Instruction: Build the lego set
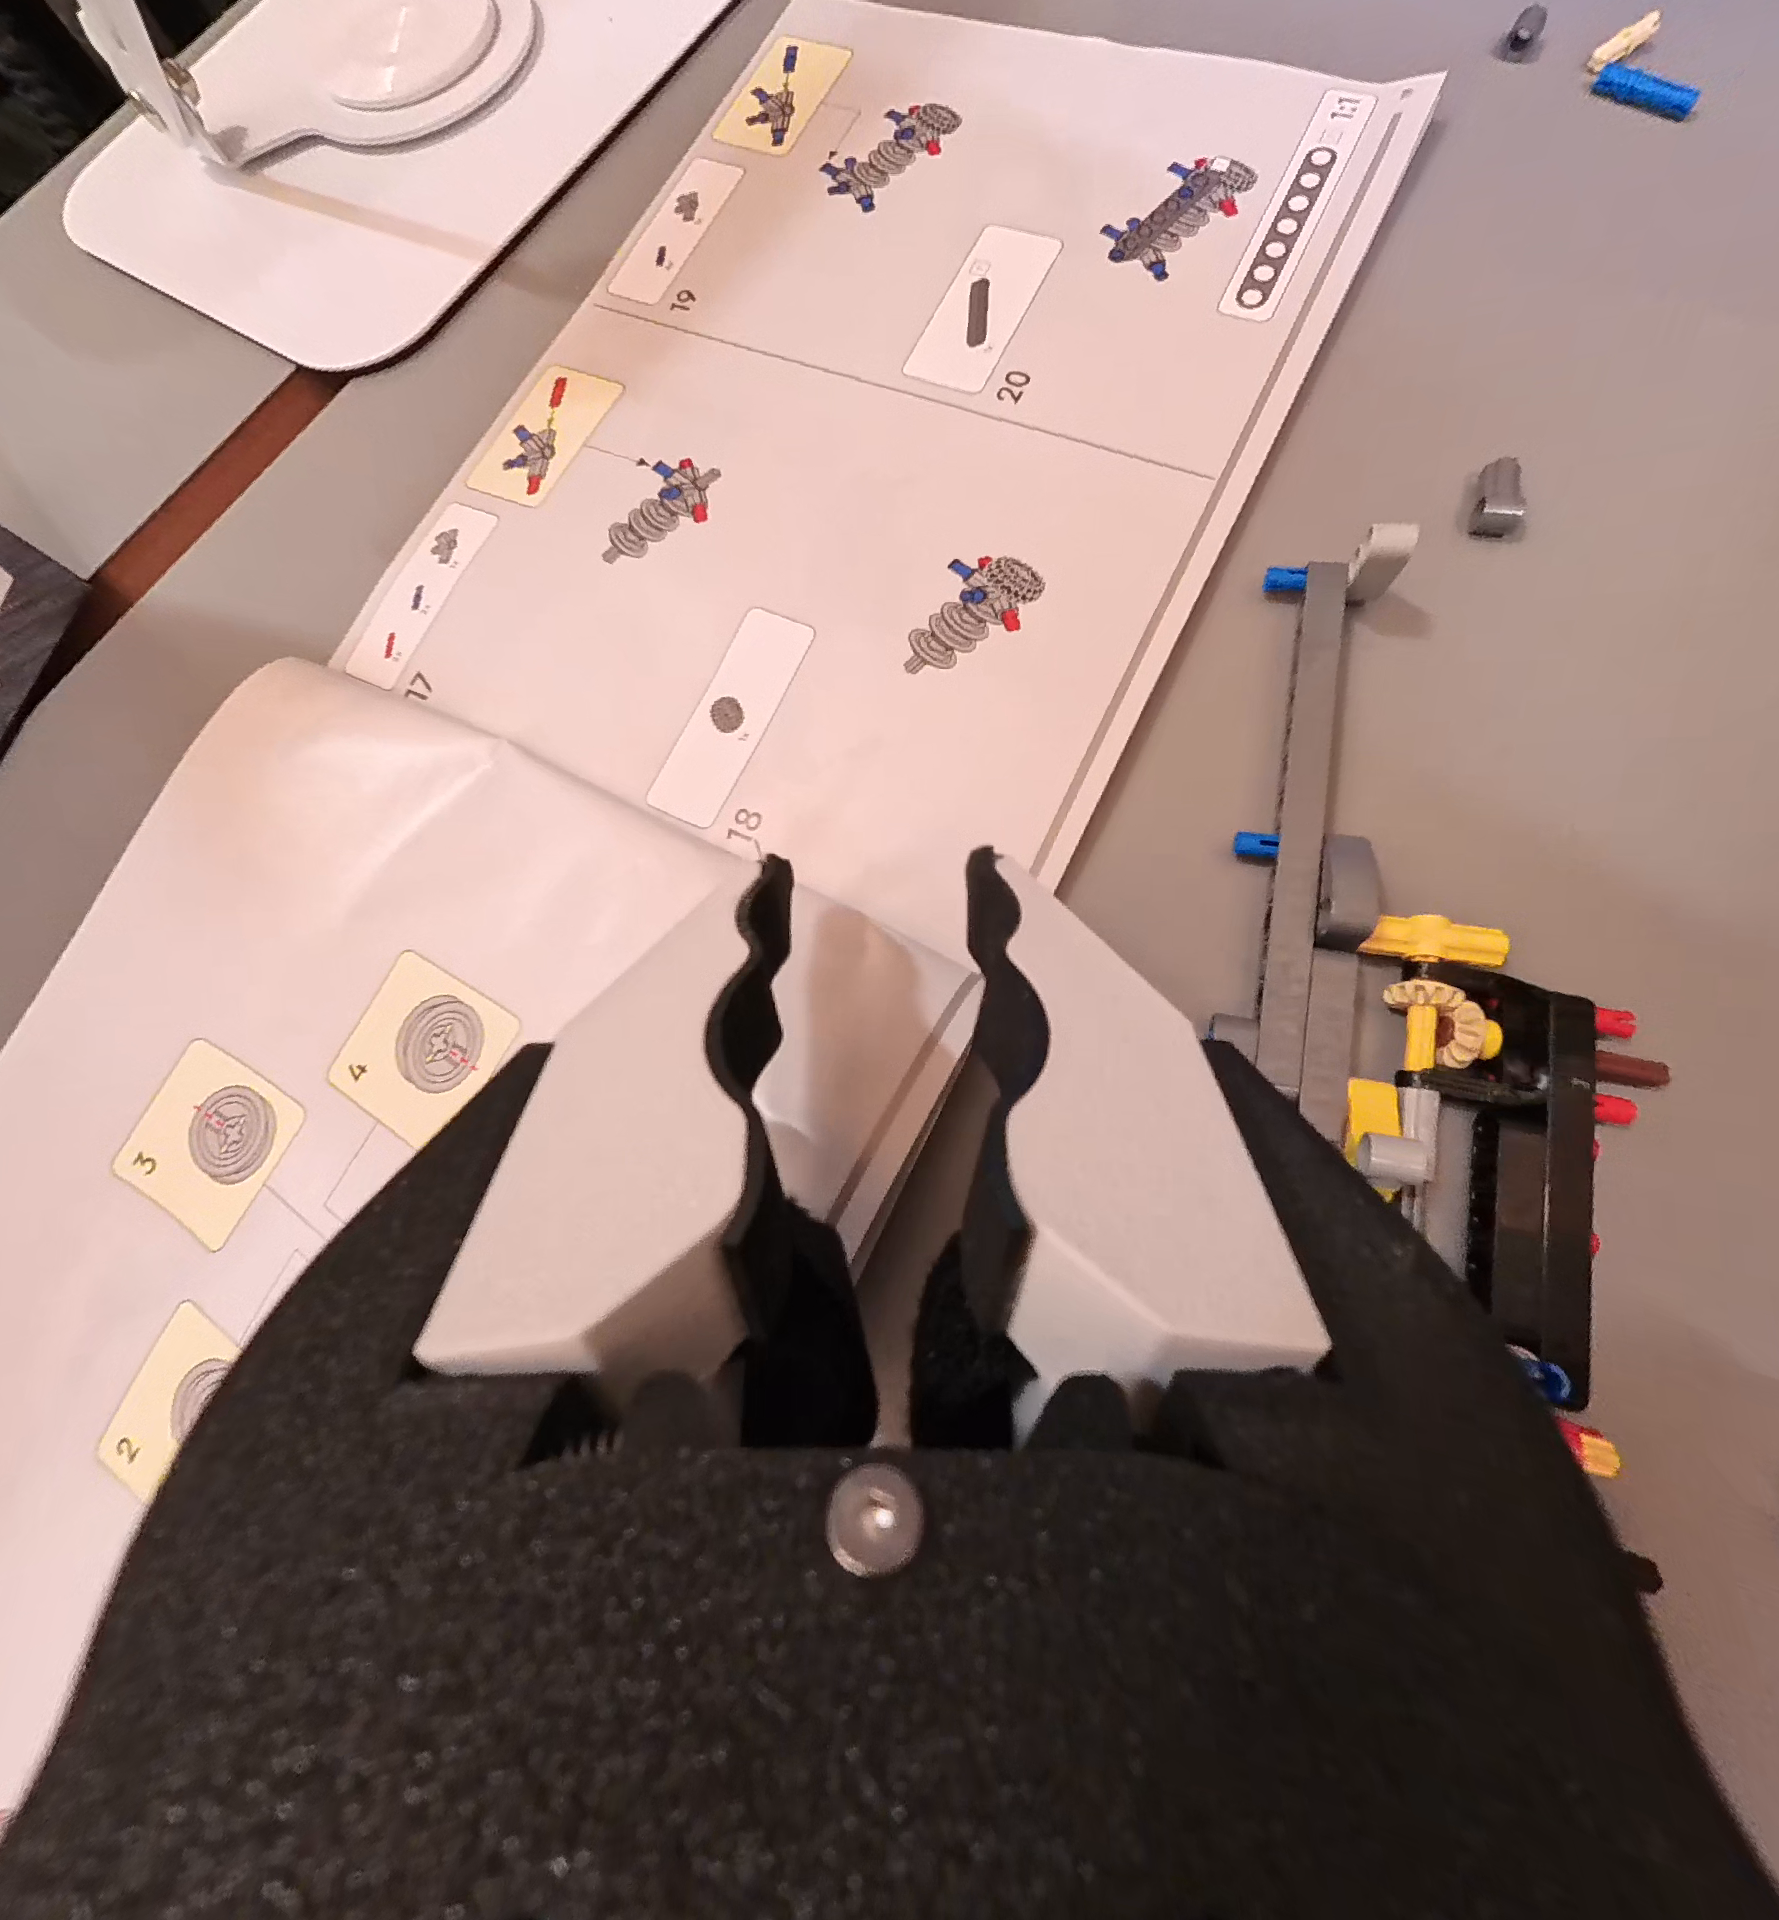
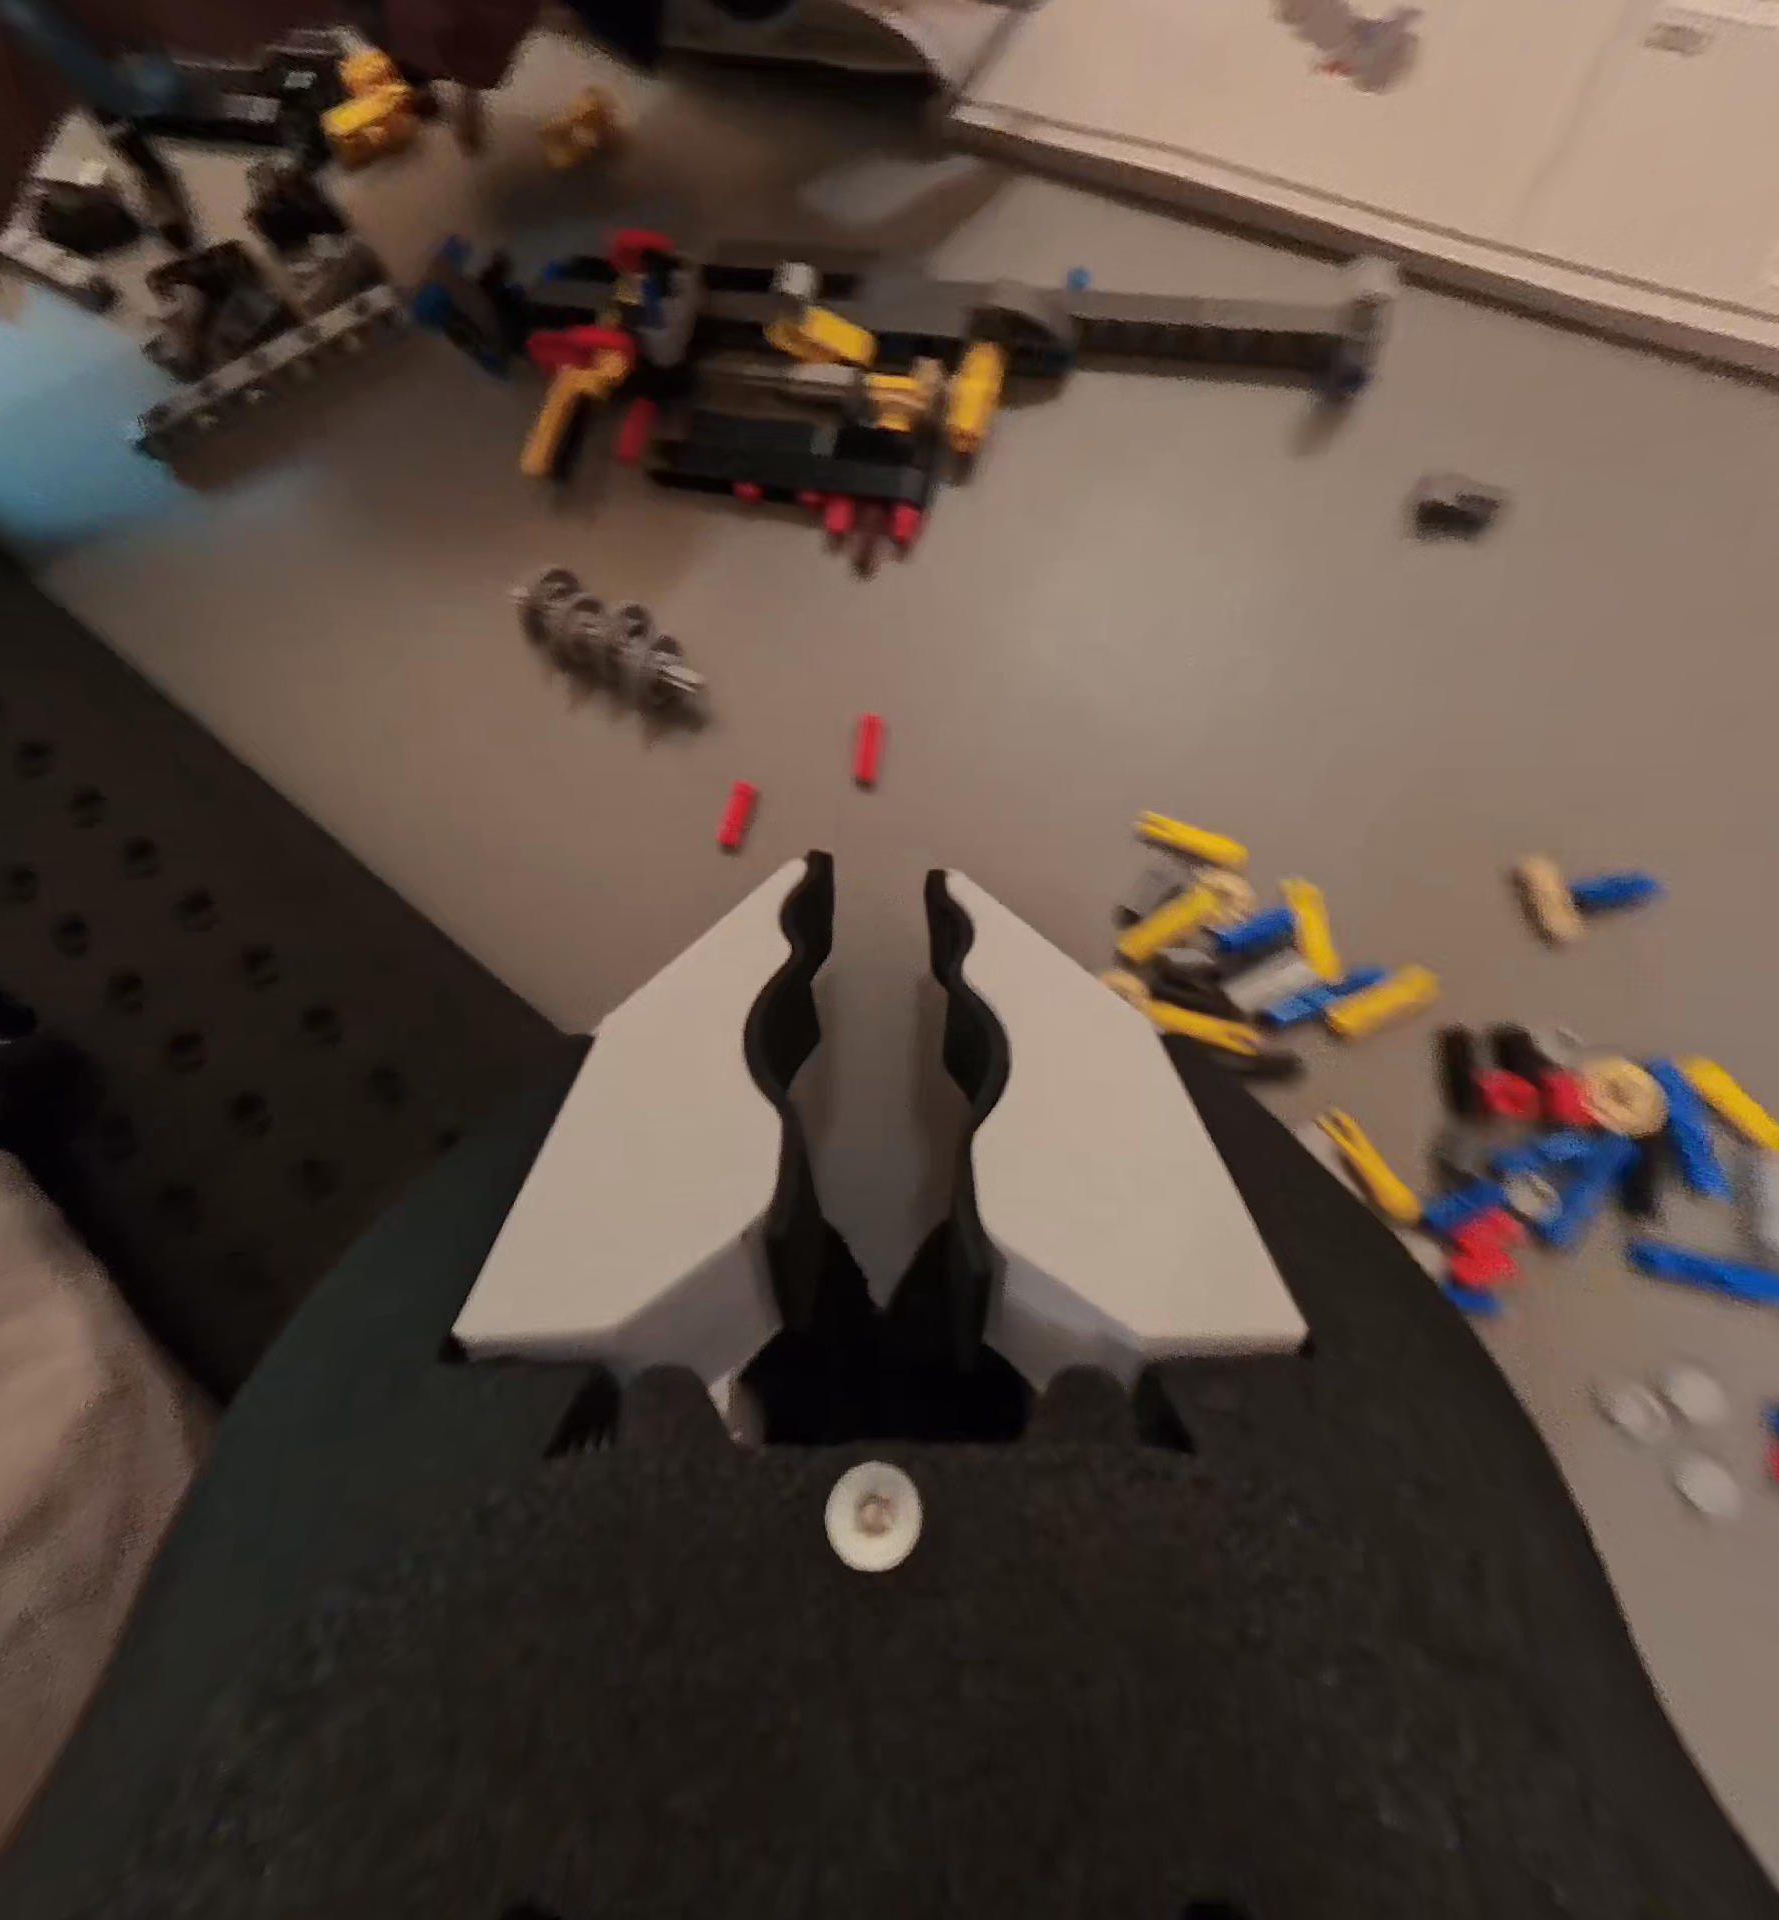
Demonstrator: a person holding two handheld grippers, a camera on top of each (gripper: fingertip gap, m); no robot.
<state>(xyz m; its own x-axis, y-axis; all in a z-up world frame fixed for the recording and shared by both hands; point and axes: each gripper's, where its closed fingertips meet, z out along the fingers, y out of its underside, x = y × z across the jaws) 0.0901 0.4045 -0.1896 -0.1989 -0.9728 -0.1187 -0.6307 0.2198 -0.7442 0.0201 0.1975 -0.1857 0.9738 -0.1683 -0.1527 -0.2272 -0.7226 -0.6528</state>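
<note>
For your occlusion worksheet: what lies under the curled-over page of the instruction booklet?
Under the curled page lies the booklet's next spread, its build-step drawings partly showing. The left gripper hides the page's near edge.

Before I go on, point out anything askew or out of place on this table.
The instruction booklet does not lie flat: its near page bulges up in a curl, right under the open left gripper. Loose pieces lie scattered in a heap by the open right gripper, with two red pins apart. Nothing looks broken.
</note>
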